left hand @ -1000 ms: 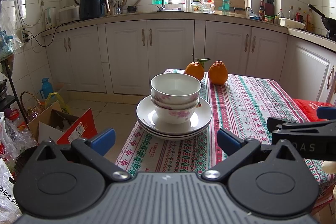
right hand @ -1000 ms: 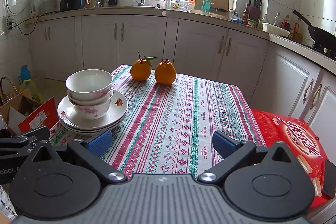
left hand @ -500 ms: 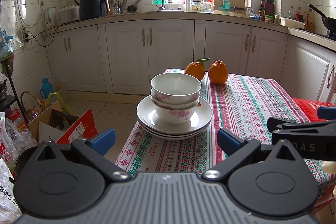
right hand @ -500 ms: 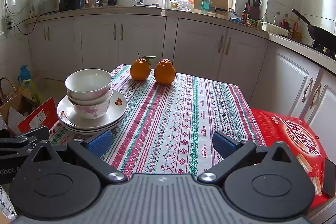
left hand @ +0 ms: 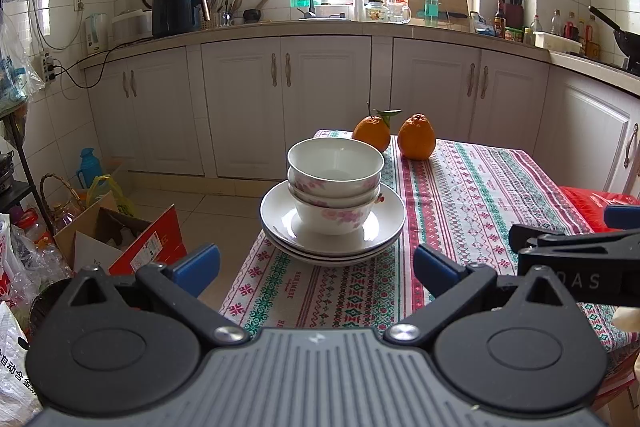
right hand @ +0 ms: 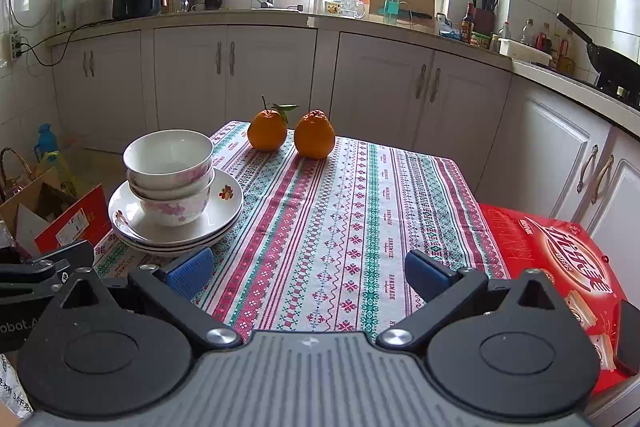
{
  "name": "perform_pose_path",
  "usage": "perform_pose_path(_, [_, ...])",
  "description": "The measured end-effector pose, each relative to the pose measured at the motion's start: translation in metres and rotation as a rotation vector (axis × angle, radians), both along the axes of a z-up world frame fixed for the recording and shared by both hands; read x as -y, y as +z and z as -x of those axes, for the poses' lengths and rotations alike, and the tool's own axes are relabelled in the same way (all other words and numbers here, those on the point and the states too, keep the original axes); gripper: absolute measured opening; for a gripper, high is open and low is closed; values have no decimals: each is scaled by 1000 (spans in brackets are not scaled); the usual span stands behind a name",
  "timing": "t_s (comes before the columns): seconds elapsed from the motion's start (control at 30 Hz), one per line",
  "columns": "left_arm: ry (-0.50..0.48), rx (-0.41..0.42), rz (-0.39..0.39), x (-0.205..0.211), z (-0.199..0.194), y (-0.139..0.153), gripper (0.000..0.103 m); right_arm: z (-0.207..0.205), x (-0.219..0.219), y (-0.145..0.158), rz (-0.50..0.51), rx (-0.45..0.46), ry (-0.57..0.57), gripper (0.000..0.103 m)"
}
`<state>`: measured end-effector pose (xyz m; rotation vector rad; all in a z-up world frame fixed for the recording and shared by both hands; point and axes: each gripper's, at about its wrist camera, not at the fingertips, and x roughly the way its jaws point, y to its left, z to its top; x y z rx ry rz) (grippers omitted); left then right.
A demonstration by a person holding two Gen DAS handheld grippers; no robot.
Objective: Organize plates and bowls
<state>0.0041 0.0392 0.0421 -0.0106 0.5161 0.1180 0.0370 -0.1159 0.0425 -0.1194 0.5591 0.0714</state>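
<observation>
1. Because the bowls [left hand: 334, 183] sit nested on the stacked plates [left hand: 332, 227] close to the left edge of the table [left hand: 460, 195], a careless nudge could, I judge, push the whole pile toward the floor.
2. Glazed rims look slippery; a pinch on one bowl may drag the one beneath it.
3. Left gripper [left hand: 316, 263] hangs just short of the stack, jaws apart and empty; right gripper [right hand: 308, 269] is likewise wide and empty, over bare cloth.
4. Two oranges [right hand: 291, 135] stand beyond the pile, well apart from it.
5. A red box [right hand: 560, 259] overhangs the right side, limiting room there.
6. A cardboard box [left hand: 116, 235] lies on the floor below the stack.
</observation>
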Motion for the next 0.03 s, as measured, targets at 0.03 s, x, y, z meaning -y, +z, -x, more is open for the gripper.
perform_pose_path(0.03, [0,-1,-1,0,0,-1,102,0,0,0,0,0,-1,103])
